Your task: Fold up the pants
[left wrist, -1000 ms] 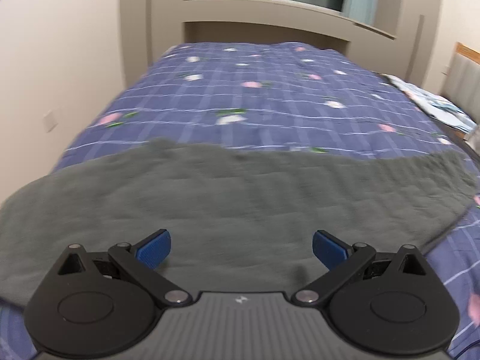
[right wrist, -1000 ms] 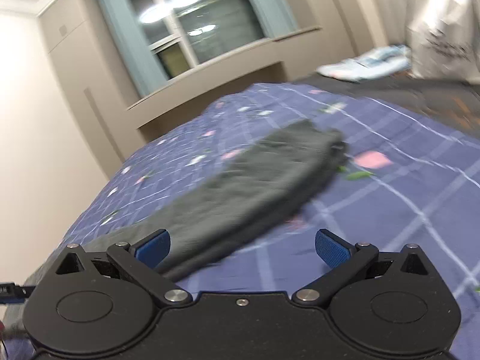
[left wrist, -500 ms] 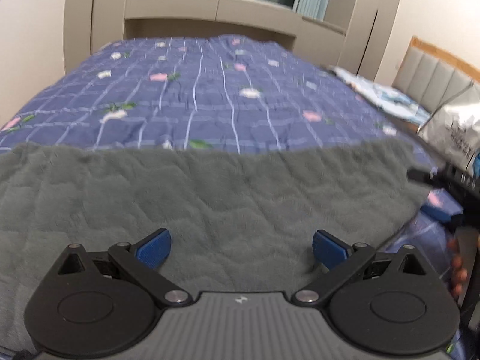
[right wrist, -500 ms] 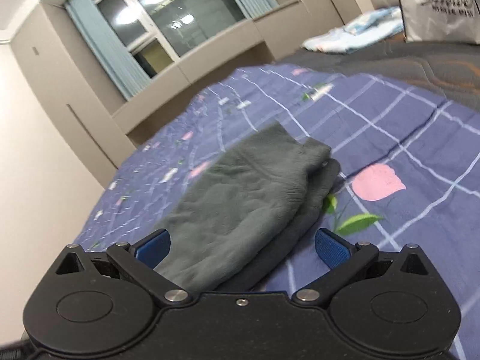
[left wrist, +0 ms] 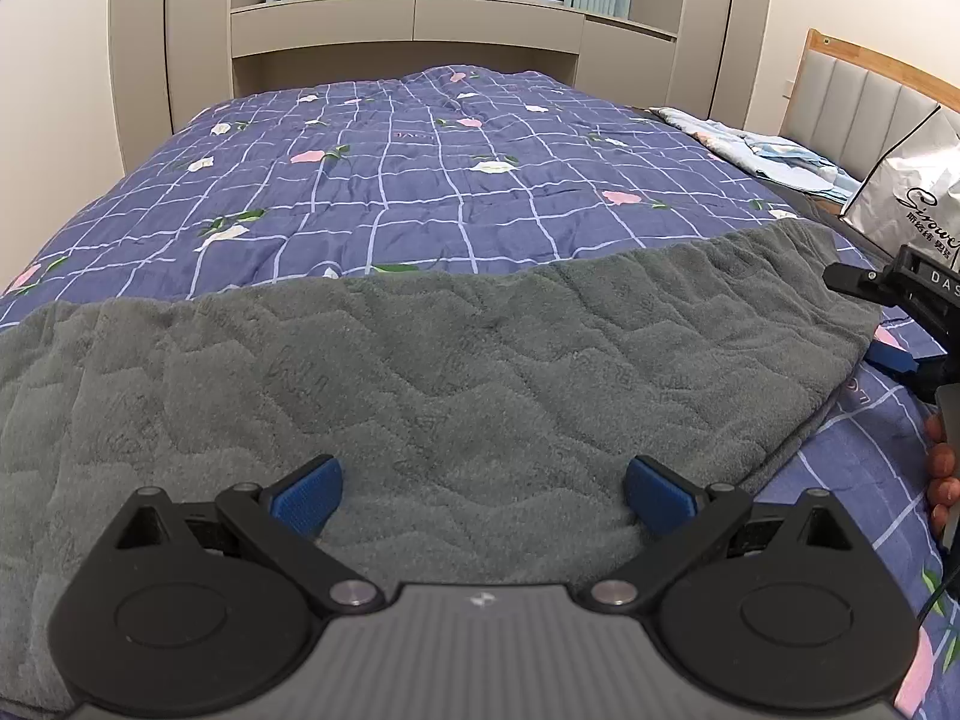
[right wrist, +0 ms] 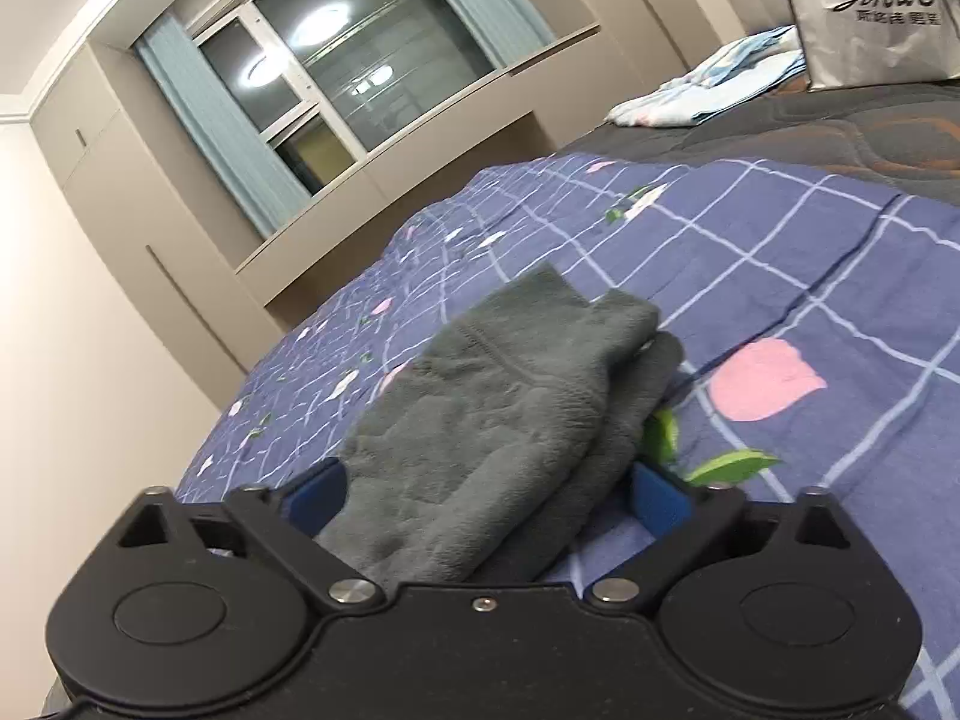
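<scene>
Grey fleece pants [left wrist: 480, 372] lie flat across the blue checked bedspread [left wrist: 420, 180]. My left gripper [left wrist: 483, 495] hovers open over their near edge, its blue pads spread wide with only flat fabric under them. In the right wrist view one end of the pants [right wrist: 510, 396] lies in two layers between the jaws of my right gripper [right wrist: 487, 495]. Those jaws are closing and still stand wide, and I see no pinch in the cloth. The left wrist view shows the right gripper [left wrist: 870, 324] at the pants' right end, with a hand's fingers [left wrist: 942, 462] behind it.
A silver shopping bag [left wrist: 912, 204] and folded light-blue bedding [left wrist: 774, 150] sit at the right by the padded headboard [left wrist: 870, 90]. Beige cabinets and a window [right wrist: 336, 60] stand beyond the bed. A bare wall [right wrist: 90, 360] runs along the left.
Both grippers slid sideways along the pants and sank a little. The right gripper came into the left view, the pants' end now lies between its jaws, and they have narrowed slightly.
</scene>
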Action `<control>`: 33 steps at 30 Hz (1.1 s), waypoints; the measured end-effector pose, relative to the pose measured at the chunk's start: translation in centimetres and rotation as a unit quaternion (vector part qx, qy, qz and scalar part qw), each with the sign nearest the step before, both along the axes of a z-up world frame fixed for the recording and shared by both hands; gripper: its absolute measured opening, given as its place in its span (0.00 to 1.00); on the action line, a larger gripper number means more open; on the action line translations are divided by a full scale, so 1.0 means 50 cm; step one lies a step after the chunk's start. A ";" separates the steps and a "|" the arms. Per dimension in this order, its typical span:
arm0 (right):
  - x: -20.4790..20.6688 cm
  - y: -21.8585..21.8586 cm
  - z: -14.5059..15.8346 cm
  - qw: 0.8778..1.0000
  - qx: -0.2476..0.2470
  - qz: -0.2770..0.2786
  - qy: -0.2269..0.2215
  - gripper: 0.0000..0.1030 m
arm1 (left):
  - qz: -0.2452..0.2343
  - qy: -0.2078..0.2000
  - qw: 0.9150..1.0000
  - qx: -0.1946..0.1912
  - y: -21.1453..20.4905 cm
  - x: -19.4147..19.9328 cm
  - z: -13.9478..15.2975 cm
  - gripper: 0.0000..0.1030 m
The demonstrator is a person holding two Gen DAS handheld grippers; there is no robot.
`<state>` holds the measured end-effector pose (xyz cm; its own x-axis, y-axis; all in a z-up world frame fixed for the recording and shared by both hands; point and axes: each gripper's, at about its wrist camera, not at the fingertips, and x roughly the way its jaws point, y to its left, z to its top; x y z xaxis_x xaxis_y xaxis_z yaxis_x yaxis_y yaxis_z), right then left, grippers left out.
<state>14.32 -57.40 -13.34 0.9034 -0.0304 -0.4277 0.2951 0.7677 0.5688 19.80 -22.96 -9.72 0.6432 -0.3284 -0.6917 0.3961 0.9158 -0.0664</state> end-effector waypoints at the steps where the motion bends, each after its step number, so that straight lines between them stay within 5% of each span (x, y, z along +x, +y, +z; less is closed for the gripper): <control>1: -0.004 -0.001 -0.001 1.000 0.004 -0.006 -0.001 0.84 | 0.000 0.001 1.000 0.000 0.001 0.001 0.001 0.99; 9: -0.014 -0.009 -0.009 0.999 0.014 -0.030 -0.001 0.70 | 0.001 0.002 1.000 -0.001 0.005 0.000 0.002 0.99; 13: -0.020 -0.012 -0.015 0.999 0.020 -0.045 0.004 0.49 | 0.002 0.003 1.000 0.000 0.007 -0.002 0.002 0.99; 16: -0.025 -0.018 -0.021 0.998 0.032 -0.054 0.003 0.44 | 0.002 0.003 1.000 -0.001 0.006 -0.001 0.002 0.99; 33: -0.009 0.003 -0.015 0.998 -0.007 -0.054 0.026 0.38 | 0.002 0.005 1.000 0.002 0.006 0.000 0.004 0.99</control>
<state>13.88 -57.23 -14.09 0.8707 -0.1335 -0.4734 0.4062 0.7378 0.5391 19.81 -22.68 -9.50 0.6377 -0.3225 -0.6996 0.3916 0.9177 -0.0661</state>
